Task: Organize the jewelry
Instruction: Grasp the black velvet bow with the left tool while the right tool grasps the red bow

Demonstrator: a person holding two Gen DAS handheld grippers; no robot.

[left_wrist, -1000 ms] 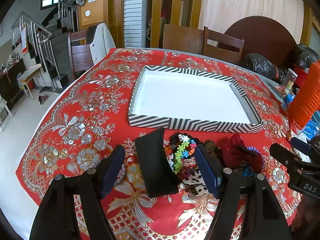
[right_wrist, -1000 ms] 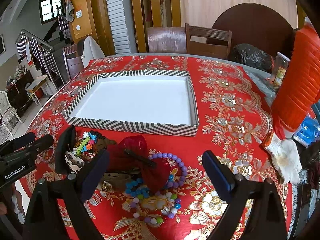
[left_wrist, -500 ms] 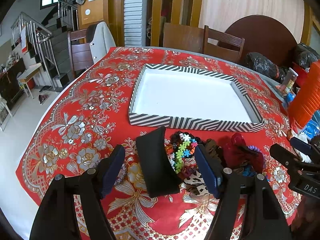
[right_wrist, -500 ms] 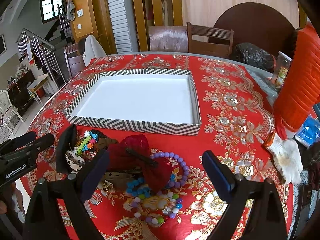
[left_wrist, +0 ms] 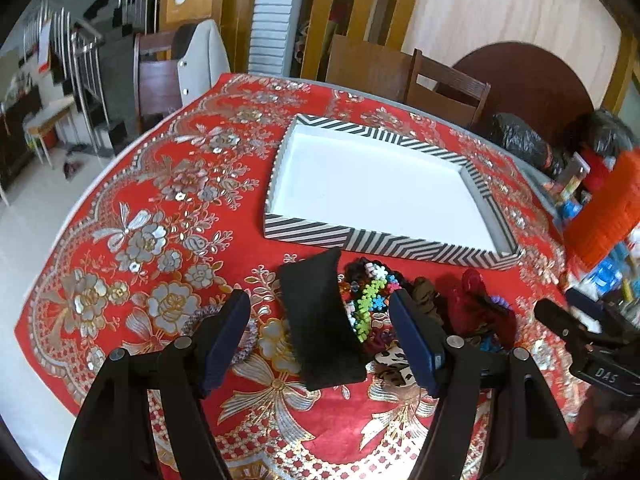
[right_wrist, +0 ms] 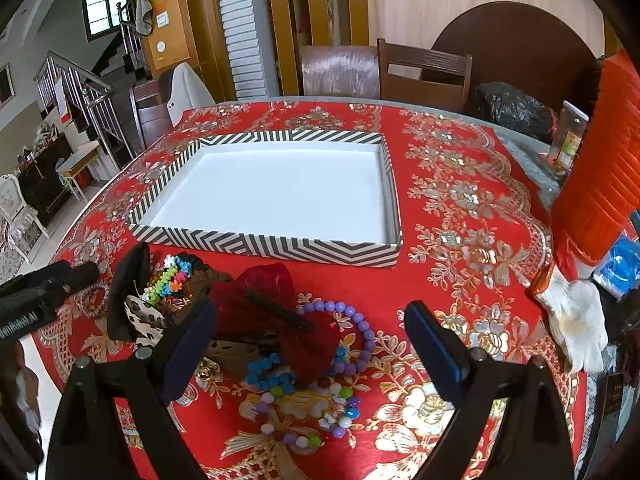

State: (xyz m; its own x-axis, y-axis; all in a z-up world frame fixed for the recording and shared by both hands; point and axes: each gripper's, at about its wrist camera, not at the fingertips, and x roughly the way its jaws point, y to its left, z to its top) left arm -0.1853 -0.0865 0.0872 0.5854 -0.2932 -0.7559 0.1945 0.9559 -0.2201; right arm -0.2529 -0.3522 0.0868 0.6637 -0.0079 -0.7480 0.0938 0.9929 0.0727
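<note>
A pile of jewelry lies on the red tablecloth in front of a striped tray [left_wrist: 384,242] [right_wrist: 264,246] with a white, empty floor. A wide black band [left_wrist: 320,324] [right_wrist: 126,292] stands between the fingers of my open left gripper [left_wrist: 320,338], beside a colourful flower-bead bracelet [left_wrist: 370,296] [right_wrist: 168,280]. My open right gripper [right_wrist: 312,346] hovers over a dark red bow [right_wrist: 280,304], a purple bead bracelet [right_wrist: 356,320] and mixed bead strands [right_wrist: 304,404]. Both grippers are empty.
An orange stack [right_wrist: 600,168], a jar [right_wrist: 568,136], a white glove [right_wrist: 576,320] and blue items stand at the right. Black bags [right_wrist: 508,108] and wooden chairs [right_wrist: 424,76] are behind the table. The table edge drops off at the left [left_wrist: 60,240].
The left wrist view has tilted and shifted slightly; the tray now looks skewed. Both grippers stay open over the pile and nothing was grasped.
</note>
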